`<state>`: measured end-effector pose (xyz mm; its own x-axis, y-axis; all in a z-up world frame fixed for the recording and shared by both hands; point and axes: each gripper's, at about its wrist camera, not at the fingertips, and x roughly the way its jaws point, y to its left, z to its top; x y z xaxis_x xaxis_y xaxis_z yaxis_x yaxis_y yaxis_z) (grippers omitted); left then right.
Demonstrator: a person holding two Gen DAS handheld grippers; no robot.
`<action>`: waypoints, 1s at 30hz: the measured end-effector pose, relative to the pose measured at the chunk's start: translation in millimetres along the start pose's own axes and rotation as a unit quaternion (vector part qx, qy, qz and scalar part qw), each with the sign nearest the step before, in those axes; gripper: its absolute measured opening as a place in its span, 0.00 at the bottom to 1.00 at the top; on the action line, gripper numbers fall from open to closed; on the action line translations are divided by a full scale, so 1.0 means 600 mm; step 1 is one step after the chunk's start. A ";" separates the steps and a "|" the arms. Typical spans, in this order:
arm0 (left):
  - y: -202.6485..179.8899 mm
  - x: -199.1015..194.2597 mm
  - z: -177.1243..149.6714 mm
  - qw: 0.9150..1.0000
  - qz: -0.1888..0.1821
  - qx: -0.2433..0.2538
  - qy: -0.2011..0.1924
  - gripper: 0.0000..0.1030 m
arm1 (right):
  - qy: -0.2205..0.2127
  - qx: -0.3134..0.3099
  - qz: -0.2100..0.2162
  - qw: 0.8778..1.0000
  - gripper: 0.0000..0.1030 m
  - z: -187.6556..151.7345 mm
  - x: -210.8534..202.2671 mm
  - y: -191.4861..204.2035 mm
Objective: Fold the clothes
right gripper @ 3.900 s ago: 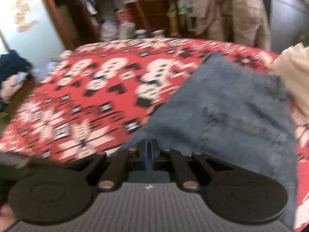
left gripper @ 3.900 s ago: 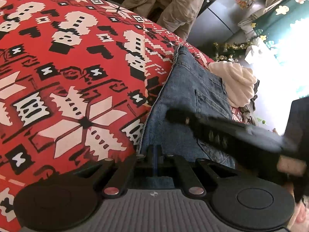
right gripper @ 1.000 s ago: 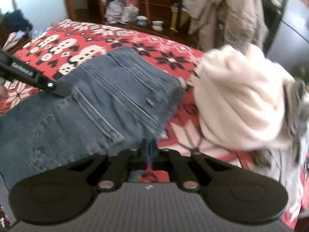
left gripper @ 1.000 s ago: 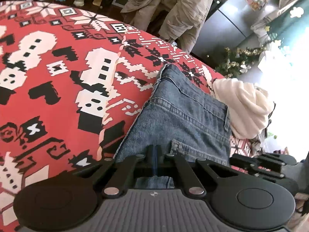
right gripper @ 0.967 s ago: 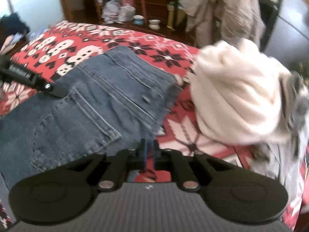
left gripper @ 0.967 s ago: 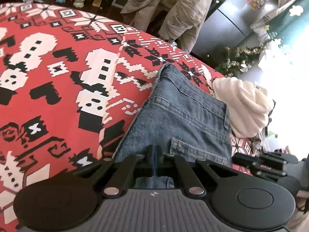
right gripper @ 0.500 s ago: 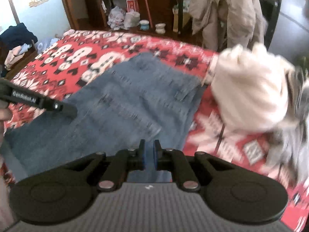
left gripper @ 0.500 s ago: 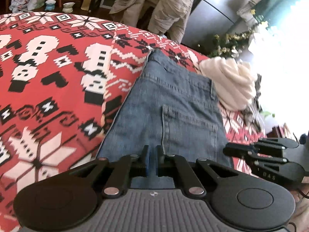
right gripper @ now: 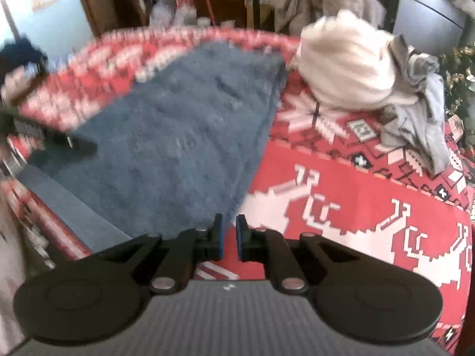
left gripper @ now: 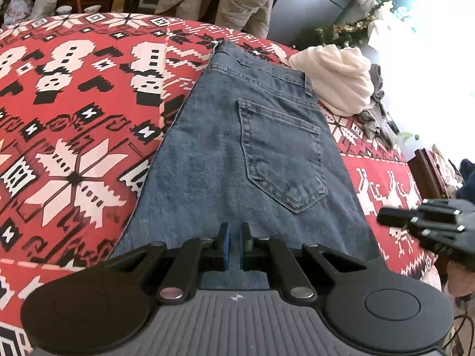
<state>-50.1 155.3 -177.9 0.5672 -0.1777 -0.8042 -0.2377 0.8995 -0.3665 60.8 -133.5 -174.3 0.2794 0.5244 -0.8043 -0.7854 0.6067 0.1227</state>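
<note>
While jeans (left gripper: 252, 148) lie flat ahead, left tongs (left gripper: 234, 247) and right tongs (right gripper: 228, 237) narrow, empty.

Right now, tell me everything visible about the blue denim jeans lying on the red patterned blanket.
The blue denim jeans lie flat on the red patterned blanket, back side up, with one stitched rear patch pocket showing. The waistband, with a belt loop, lies at the far end, next to a rolled cream fleece garment. The fabric looks faded and mostly smooth. The near end runs out of view below the left tool; whether that tool touches the denim is unclear.
</note>
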 end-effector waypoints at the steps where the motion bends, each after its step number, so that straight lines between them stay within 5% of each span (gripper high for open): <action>1: -0.001 0.001 -0.002 1.000 -0.002 -0.001 0.002 0.04 | -0.013 0.004 0.009 1.000 0.08 0.003 -0.007 0.004; 8: -0.011 0.006 -0.016 1.000 0.008 0.009 0.011 0.04 | -0.003 -0.040 0.020 0.999 0.08 0.022 0.038 0.054; 17: -0.001 0.004 -0.024 1.000 0.006 0.008 0.014 0.05 | 0.020 -0.033 0.005 0.999 0.10 -0.049 0.013 0.028; 25: -0.010 -0.005 -0.034 1.000 0.004 0.017 0.015 0.05 | -0.036 -0.001 0.026 0.999 0.11 -0.033 -0.029 0.049; 30: -0.006 -0.004 -0.040 1.000 0.010 0.020 0.012 0.05 | -0.021 -0.006 0.013 1.000 0.14 -0.017 0.012 0.080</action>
<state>-69.3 142.6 -186.0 0.5431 -0.1678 -0.8227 -0.2171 0.9184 -0.3306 19.4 -106.5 -180.3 0.2820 0.5648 -0.7755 -0.7989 0.5859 0.1362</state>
